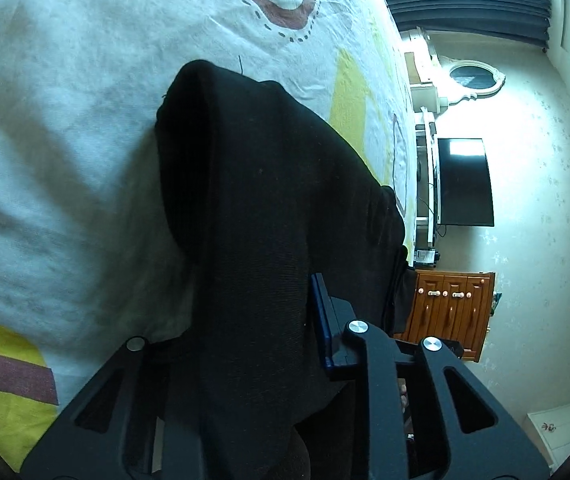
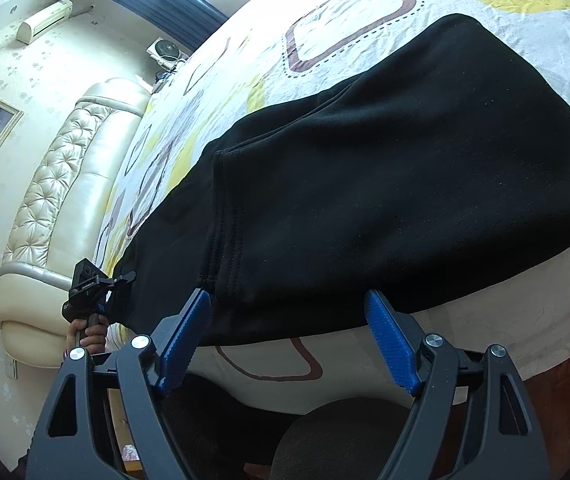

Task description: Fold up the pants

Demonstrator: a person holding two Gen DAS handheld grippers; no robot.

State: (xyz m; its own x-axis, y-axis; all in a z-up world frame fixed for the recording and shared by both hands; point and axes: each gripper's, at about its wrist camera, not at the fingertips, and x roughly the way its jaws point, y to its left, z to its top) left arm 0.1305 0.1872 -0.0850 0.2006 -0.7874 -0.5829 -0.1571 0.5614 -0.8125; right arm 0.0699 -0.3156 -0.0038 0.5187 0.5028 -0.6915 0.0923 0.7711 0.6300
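Note:
Black pants [image 2: 385, 184] lie on a patterned bedsheet [image 2: 345, 12]. In the left wrist view the pants [image 1: 269, 216] drape over and between the jaws; my left gripper [image 1: 253, 340] is shut on the fabric, and its left finger is hidden by cloth. In the right wrist view my right gripper [image 2: 289, 320] is open, its blue pads [image 2: 389, 336] just at the near edge of the pants, touching nothing. The left gripper also shows in the right wrist view [image 2: 121, 280], holding the pants' far end at the bed's edge.
A cream tufted headboard [image 2: 57, 184] stands at the left. A wooden cabinet [image 1: 449, 312] and a dark TV screen [image 1: 465, 180] stand by the wall beyond the bed. The bed's near edge [image 2: 485, 344] runs just under my right gripper.

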